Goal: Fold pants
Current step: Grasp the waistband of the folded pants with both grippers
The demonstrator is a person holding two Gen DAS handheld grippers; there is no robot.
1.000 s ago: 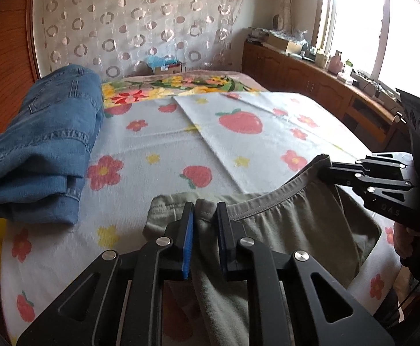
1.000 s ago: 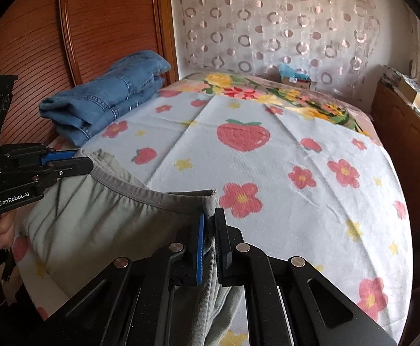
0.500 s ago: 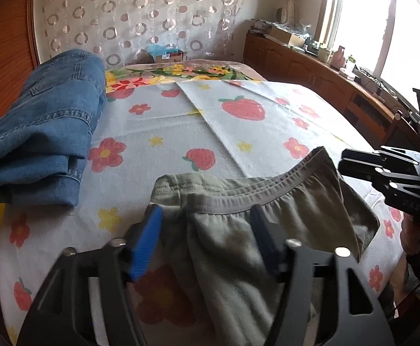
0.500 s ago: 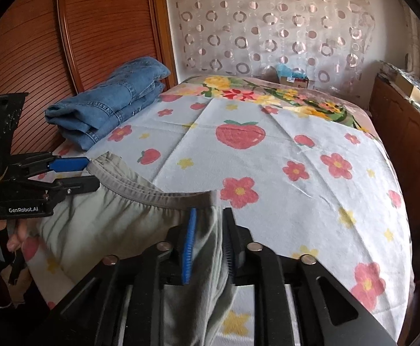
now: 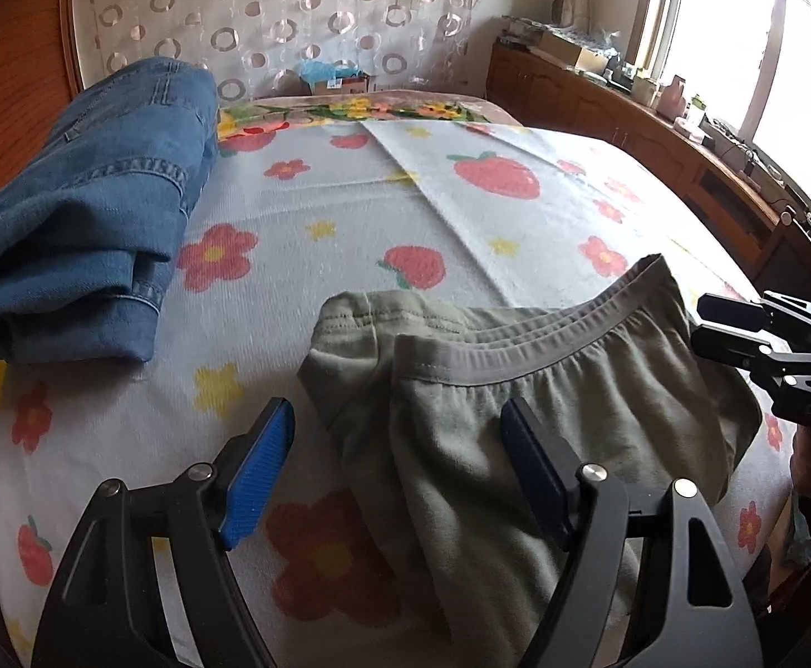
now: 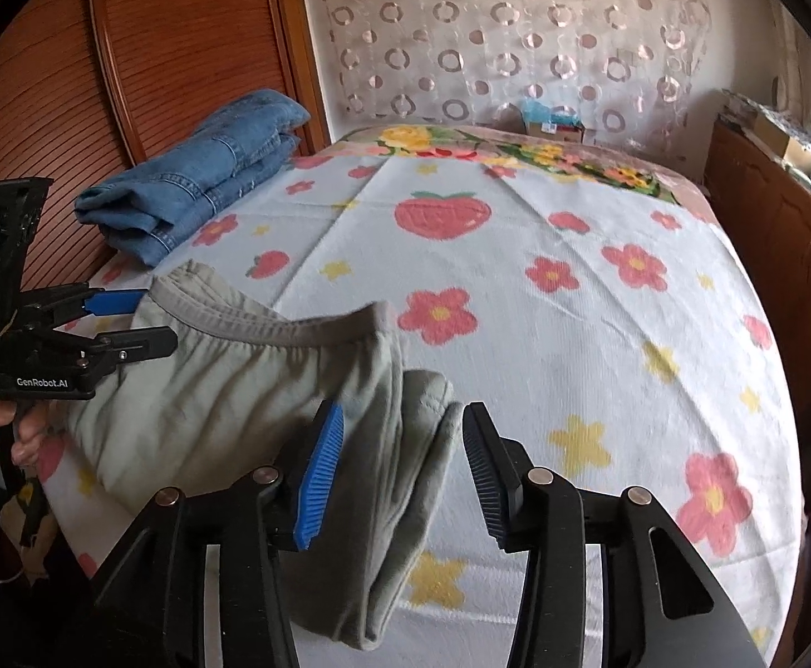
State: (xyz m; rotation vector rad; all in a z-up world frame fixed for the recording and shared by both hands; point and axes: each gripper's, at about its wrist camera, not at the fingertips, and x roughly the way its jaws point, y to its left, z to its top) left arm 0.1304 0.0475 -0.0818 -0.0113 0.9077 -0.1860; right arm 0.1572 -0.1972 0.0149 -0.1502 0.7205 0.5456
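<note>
Olive-green pants [image 5: 522,423] lie at the near edge of the bed, waistband [image 5: 516,353] facing the far side, legs hanging off the front. They also show in the right wrist view [image 6: 227,389]. My left gripper [image 5: 399,462] is open, its jaws spread on either side of the left waist corner. My right gripper [image 6: 402,462] is open over the right waist corner, with cloth bunched between the fingers but not pinched. Each gripper shows in the other's view: the right one [image 5: 739,328] and the left one [image 6: 127,317].
Folded blue jeans [image 5: 82,211] lie at the left side of the bed, by the wooden headboard [image 6: 127,83]. The bed sheet [image 6: 516,278] has strawberry and flower prints. A wooden cabinet [image 5: 655,128] with clutter runs along the right, under the window.
Both grippers have opened and let go of the waistband. The pants have dropped onto the bed and both grippers have drawn back a little.
</note>
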